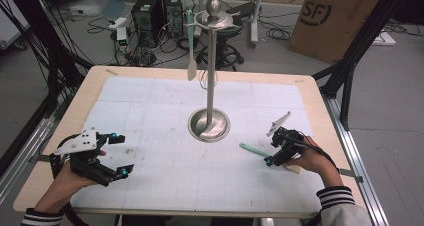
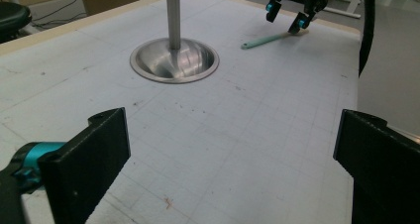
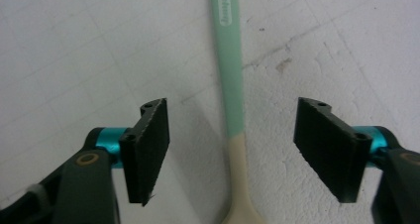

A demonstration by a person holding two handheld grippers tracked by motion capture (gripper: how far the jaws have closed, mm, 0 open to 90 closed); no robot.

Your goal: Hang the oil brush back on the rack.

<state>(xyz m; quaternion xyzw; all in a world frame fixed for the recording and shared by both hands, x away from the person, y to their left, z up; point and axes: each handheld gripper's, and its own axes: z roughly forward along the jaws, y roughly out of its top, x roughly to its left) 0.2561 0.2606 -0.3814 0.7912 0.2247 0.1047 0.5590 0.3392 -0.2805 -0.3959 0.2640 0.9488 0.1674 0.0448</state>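
Note:
A utensil (image 1: 252, 149) with a mint-green handle and a cream head lies flat on the white grid mat at the table's right. My right gripper (image 1: 271, 150) points down over it. In the right gripper view the utensil (image 3: 233, 85) runs between the black pads (image 3: 148, 149), near where green meets cream, with a clear gap on both sides. My left gripper (image 1: 121, 154) rests at the front left, its jaws wide apart with nothing but bare mat between them (image 2: 228, 154). Far off in the left gripper view, the right gripper (image 2: 283, 18) stands over the utensil (image 2: 262, 39).
A metal stand (image 1: 212, 71) rises from a round dished base (image 1: 209, 125) at the table's middle; a second mint-handled spatula (image 1: 191, 61) hangs from its top ring. Behind the table are computer towers (image 1: 157, 13), a stool (image 1: 225, 41) and a cardboard box (image 1: 335, 16).

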